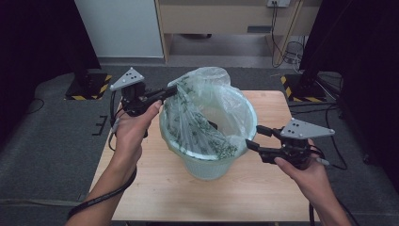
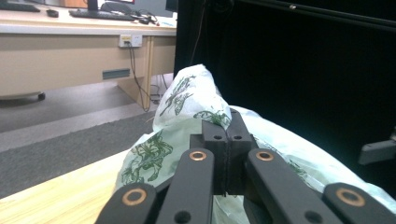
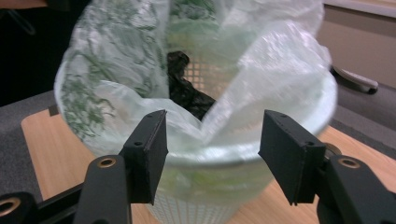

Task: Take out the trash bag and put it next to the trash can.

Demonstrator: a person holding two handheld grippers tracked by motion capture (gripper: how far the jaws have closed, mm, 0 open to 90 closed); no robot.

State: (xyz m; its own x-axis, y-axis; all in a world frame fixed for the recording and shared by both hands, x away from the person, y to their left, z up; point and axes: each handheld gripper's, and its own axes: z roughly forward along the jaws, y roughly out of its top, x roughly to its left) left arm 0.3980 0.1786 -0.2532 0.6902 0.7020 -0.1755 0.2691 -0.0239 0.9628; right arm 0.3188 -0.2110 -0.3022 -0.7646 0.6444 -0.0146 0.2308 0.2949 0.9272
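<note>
Translucent green-printed plastic bag liner (image 1: 202, 117) sits in a white mesh bin (image 1: 207, 167) on the wooden surface (image 1: 160, 188). Left gripper (image 1: 173, 89) fingers pinch the bag's raised edge. Right gripper (image 1: 256, 136) fingers stand parted, empty, at the rim.

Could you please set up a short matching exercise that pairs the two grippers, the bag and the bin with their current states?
Things:
1. left gripper
2. right gripper
3. plastic bag
4. basket bin

States:
A. jaws apart, nothing pressed between them
B. stands upright on the wooden table
C. jaws shut on an edge of the bag
D. see-through with a green leaf print, partly draped over the rim

Pairs: 1-C, 2-A, 3-D, 4-B
</note>
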